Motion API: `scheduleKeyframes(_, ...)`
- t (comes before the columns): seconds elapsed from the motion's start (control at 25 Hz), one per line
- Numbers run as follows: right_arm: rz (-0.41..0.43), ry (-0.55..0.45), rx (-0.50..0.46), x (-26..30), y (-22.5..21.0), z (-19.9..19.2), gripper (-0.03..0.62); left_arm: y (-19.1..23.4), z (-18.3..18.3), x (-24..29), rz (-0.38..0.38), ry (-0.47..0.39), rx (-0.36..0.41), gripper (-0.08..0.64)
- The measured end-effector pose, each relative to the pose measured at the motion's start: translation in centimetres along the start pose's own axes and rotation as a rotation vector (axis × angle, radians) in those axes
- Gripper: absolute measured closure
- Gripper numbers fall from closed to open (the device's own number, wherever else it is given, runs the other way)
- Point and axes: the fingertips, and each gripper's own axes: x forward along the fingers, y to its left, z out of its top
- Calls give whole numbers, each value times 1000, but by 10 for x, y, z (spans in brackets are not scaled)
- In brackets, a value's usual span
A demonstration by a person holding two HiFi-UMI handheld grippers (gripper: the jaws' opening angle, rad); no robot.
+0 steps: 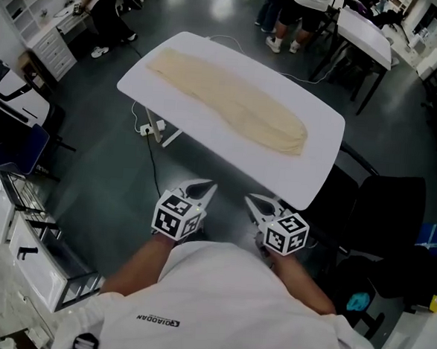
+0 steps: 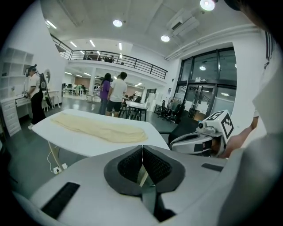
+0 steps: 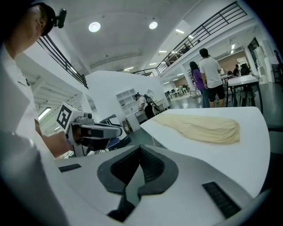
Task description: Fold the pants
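Pants (image 1: 231, 100), cream-coloured and laid flat in a long strip, run diagonally across the white table (image 1: 206, 143) in the upper middle of the head view. Both grippers hover at lower centre, below the table's near edge and clear of the cloth. The left gripper (image 1: 205, 187) has its jaws pressed together on nothing, and the right gripper (image 1: 255, 202) is likewise closed and empty.

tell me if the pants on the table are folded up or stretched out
Stretched out: the pants lie as one long cream strip along the white table, with no crosswise fold.
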Motion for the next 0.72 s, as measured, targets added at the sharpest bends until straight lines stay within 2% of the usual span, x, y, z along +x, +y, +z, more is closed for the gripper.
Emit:
scheduleKeyframes(0.2, -13, 17, -23, 51, -9, 26, 575, 56, 19, 4, 1, -12, -7, 532)
scheduleKeyframes(0.4, -58, 1, 5, 101, -24, 55, 575, 115, 39, 6, -15, -3, 8, 532)
scheduleKeyframes(0.6, -96, -15, 34, 142, -36, 71, 575, 169, 55, 18, -28, 12, 28, 532)
scheduleKeyframes(0.72, -130, -15, 45, 163, -40, 74, 575, 191, 62, 25, -64, 16, 38, 532)
